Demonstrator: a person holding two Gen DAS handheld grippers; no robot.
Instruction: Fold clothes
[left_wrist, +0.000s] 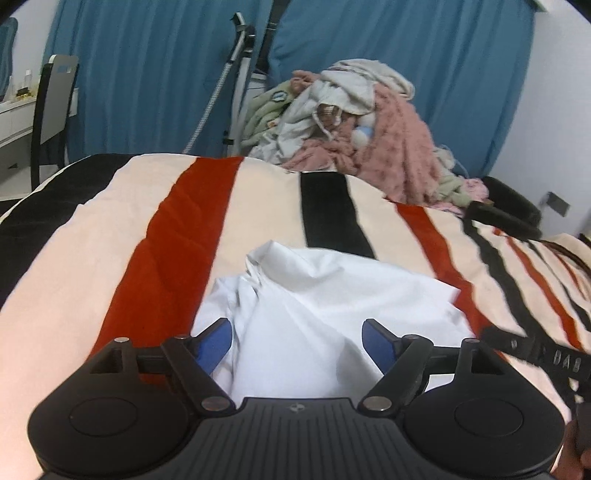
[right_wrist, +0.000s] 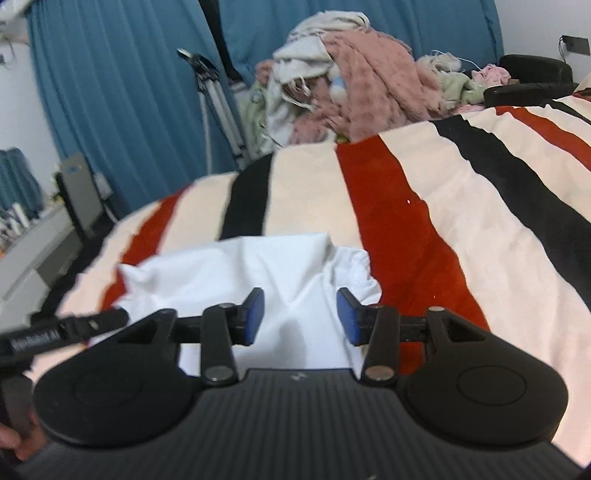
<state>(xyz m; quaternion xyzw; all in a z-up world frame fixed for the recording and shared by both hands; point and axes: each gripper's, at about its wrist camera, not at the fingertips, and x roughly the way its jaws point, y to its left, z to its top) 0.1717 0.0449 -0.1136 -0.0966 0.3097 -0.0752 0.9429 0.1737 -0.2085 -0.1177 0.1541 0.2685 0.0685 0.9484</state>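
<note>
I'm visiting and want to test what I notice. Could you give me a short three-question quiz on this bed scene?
1. True or false: the white garment lies on the striped bedcover.
2. What hangs behind the pile of clothes? A) blue curtains B) a mirror C) bookshelves
3. Fill in: both the left gripper and the right gripper have their jaws ____, gripping nothing.

Key: 1 true. 2 A, the blue curtains. 3 open.
</note>
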